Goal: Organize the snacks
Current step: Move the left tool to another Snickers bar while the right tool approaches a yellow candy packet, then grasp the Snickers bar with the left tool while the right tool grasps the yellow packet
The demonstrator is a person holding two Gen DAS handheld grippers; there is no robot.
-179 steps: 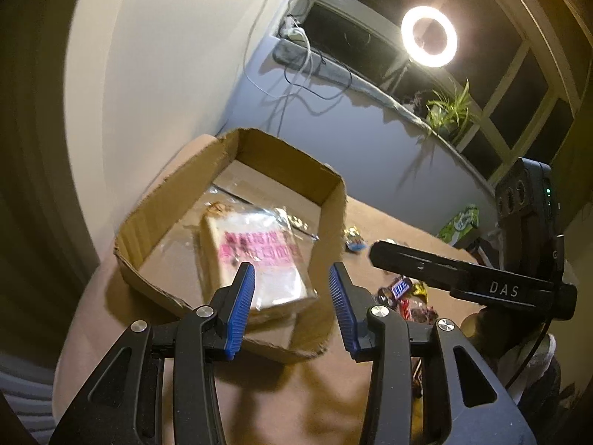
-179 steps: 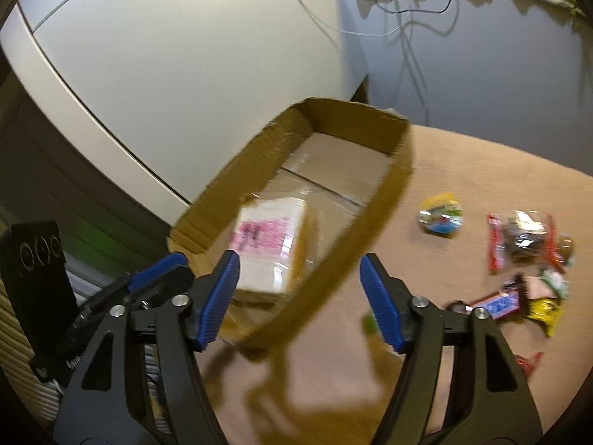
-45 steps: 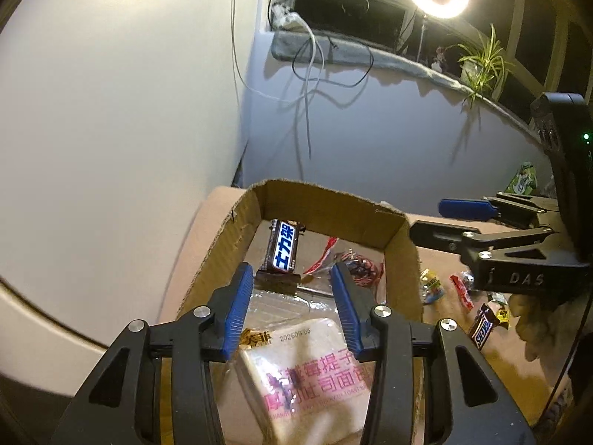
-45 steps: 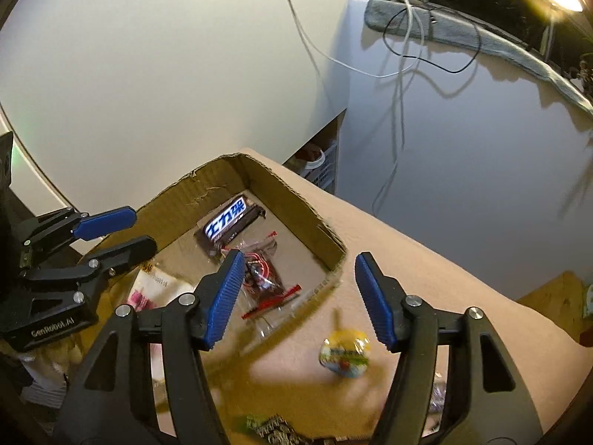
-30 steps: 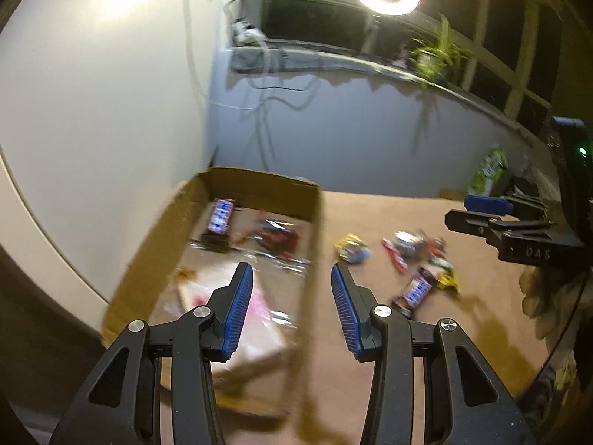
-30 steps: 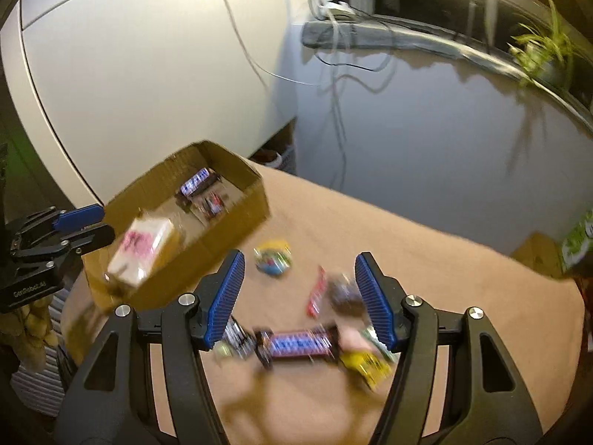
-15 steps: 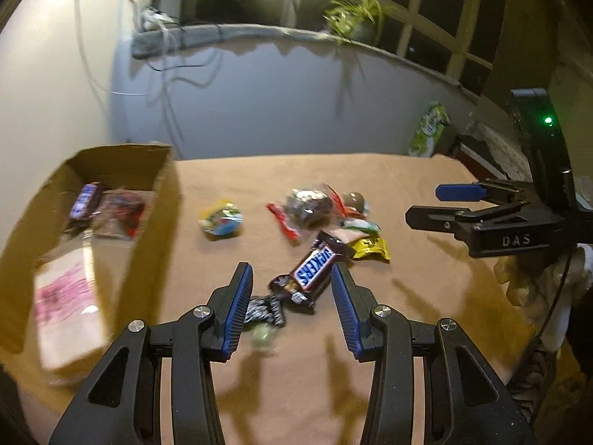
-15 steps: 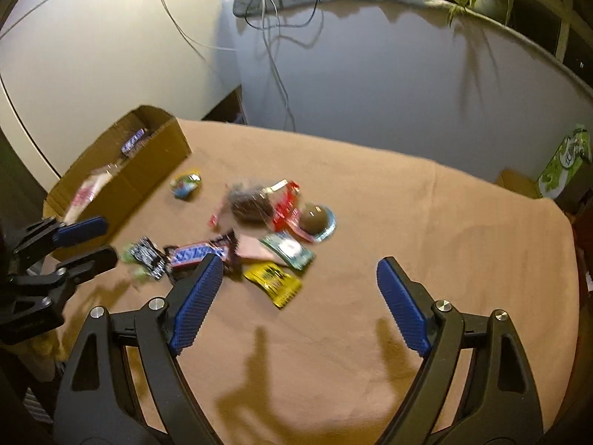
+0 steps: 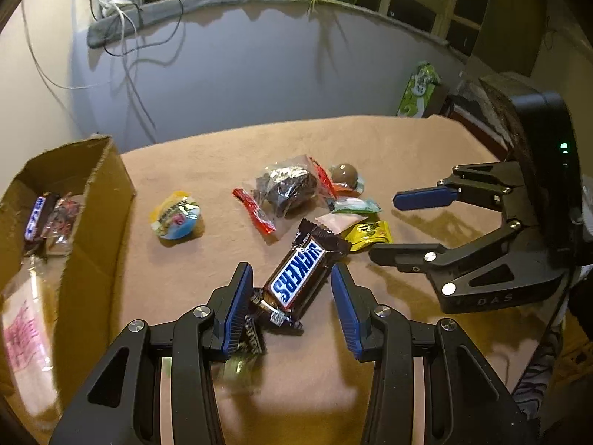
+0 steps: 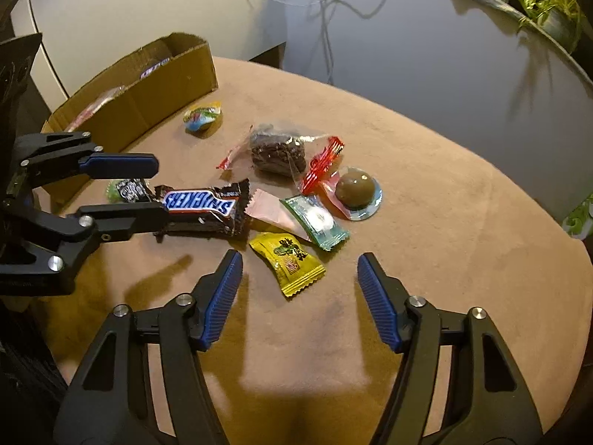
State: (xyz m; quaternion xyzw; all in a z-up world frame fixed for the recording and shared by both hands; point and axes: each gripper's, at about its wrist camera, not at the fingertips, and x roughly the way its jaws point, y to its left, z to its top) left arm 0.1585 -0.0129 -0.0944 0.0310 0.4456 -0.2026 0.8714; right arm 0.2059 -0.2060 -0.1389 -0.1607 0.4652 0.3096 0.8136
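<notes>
A Snickers bar lies on the tan table between the open fingers of my left gripper; it also shows in the right wrist view. A cardboard box at the left holds a pink packet and a small candy bar. My right gripper is open and empty just in front of a yellow sachet. A green sweet, a brown ball on a clear disc, a dark cake in a clear bag and a colourful jelly cup lie loose.
A small black-and-green wrapper lies beside the Snickers under the left gripper. A grey wall with hanging cables stands behind the table. A green packet stands beyond the far right edge. The table edge curves round at the right.
Both grippers swung away from the box to the loose snacks. My left gripper has come down around the Snickers bar. My right gripper has come closer to the yellow sachet.
</notes>
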